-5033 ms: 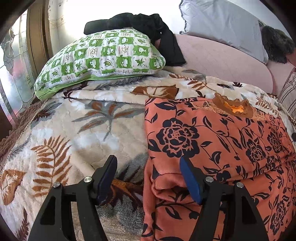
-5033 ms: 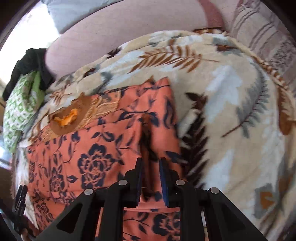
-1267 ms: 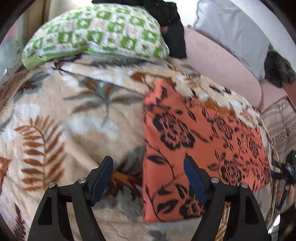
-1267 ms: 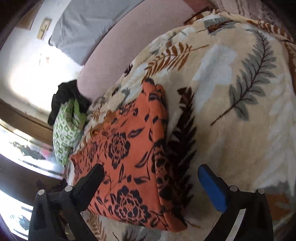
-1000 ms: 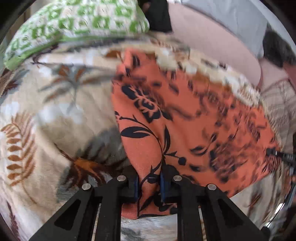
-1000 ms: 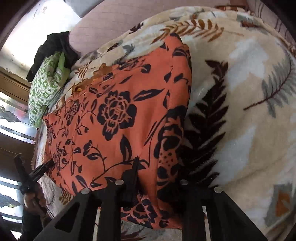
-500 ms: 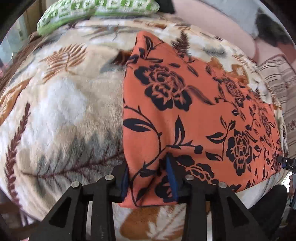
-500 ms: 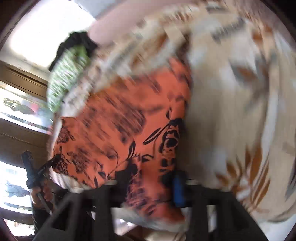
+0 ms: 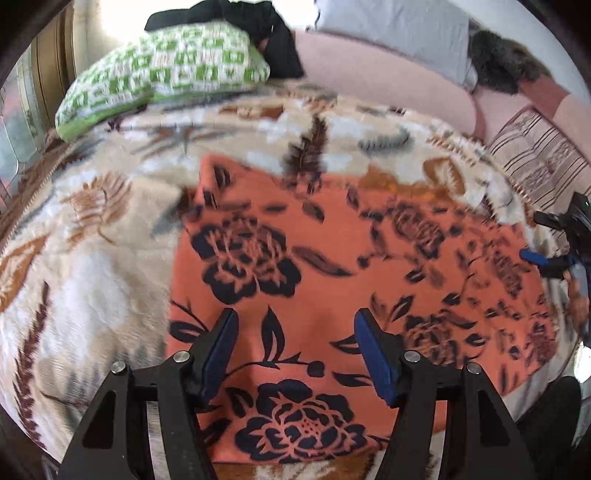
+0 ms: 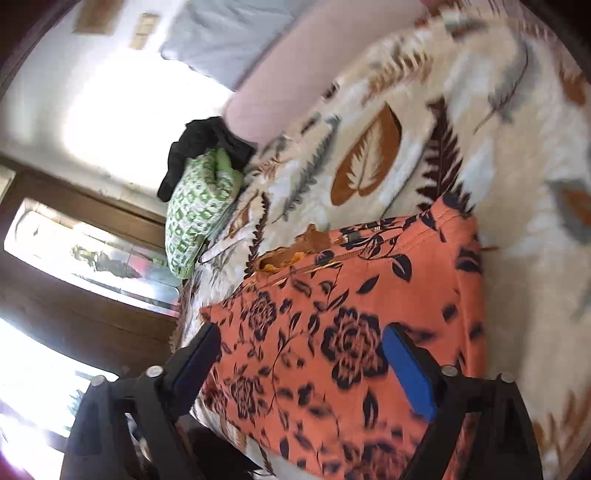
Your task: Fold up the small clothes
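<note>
A folded orange garment with dark flower prints lies flat on the leaf-patterned blanket, near the bed's front edge. My left gripper hovers over the garment's near left part, its jaws opening, and the pads do not press the cloth. My right gripper hangs over the garment's near edge, jaws wide and still opening, holding nothing. The right gripper also shows small at the right edge of the left wrist view.
A green-and-white checked pillow with a black cloth on it lies at the bed's far left. A grey pillow and a pink headboard cushion stand behind. A window and dark wood frame flank the bed.
Both grippers were shut on the garment's near edge and pulled it toward the bed's front. Now both have let go and stand open above it, and the garment lies flat.
</note>
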{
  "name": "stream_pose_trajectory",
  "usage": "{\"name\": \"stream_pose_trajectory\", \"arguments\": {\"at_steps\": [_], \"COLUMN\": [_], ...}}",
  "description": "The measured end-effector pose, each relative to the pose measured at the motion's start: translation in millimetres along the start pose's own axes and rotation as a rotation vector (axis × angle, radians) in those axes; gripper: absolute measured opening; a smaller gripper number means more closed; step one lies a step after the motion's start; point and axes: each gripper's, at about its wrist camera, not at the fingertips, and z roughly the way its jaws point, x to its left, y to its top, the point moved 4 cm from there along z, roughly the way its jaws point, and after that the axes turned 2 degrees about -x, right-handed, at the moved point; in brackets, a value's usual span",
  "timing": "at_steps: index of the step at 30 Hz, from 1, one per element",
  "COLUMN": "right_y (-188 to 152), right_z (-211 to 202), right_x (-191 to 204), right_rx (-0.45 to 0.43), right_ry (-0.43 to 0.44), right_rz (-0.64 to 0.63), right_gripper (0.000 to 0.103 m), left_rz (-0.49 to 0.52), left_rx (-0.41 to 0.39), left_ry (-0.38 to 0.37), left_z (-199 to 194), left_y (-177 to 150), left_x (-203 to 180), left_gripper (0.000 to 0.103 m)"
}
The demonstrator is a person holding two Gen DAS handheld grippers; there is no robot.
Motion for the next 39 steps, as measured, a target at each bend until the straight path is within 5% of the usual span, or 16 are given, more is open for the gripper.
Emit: {"name": "stream_pose_trajectory", "arguments": {"at_steps": [1, 2, 4, 6, 8, 13, 16, 22, 27, 33, 36, 38, 39], "right_y": [13.0, 23.3, 27.3, 23.7, 12.1, -11.7, -4.2, 18.0, 14.1, 11.8, 26.5, 35.5, 36.1], "right_z": [11.8, 12.0, -4.9, -24.3, -34.8, -55.5, -62.6, -50.1, -40.9, -18.2, 9.6, -4.6, -17.1], "right_x": [-24.0, -51.4, -66.6, -38.9, -14.7, -7.3, -26.4, -34.6, -19.8, 2.4, -41.3, -66.5, -69.8], "right_rx": [-0.012, -0.06, -0.161, -0.189, -0.162, -0.145, -0.13, -0.131, -0.098, -0.016, -0.014, -0.123, -0.175], "right_ry": [-0.082, -0.069, 0.058, -0.052, -0.059, -0.156, -0.202, -0.229, -0.235, -0.037, -0.16, -0.013, 0.002], "right_rz": [0.039, 0.162, 0.374, 0.19, 0.058, -0.07, -0.084, -0.114, -0.166, -0.136, -0.06, 0.14, 0.201], "right_gripper": [0.091, 0.085, 0.086, 0.089, 0.089, 0.089, 0.089, 0.089, 0.089, 0.089, 0.089, 0.088, 0.088], "left_rz": [0.0, 0.003, 0.006, 0.014, -0.009, -0.165, -0.153, -0.092, -0.156, -0.104, -0.095, -0.077, -0.068], "left_rx": [0.017, 0.002, -0.02, -0.056, -0.099, -0.076, -0.009, 0.065, 0.09, 0.04, -0.01, -0.069, -0.1], "left_ry": [0.01, 0.01, -0.005, -0.016, -0.019, -0.113, -0.119, -0.011, -0.009, 0.042, 0.04, 0.037, 0.038], "left_z": [6.9, 5.0, -5.2, -13.1, -15.1, 8.0, 33.7, 79.1, 98.1, 78.0, 43.9, 13.1, -2.7], "left_y": [-3.3, -4.3, -0.6, 6.2, 18.2, 60.4, 81.9, 108.3, 120.6, 115.6, 111.7, 102.5, 95.3], "left_x": [-0.2, -0.4, 0.5, 6.1, 21.5, 73.7, 80.4, 86.6, 98.1, 90.4, 84.1, 78.1, 73.8], "left_gripper": [0.066, 0.066, 0.066, 0.066, 0.066, 0.064, 0.037, 0.012, 0.014, 0.015, 0.017, 0.029, 0.047]}}
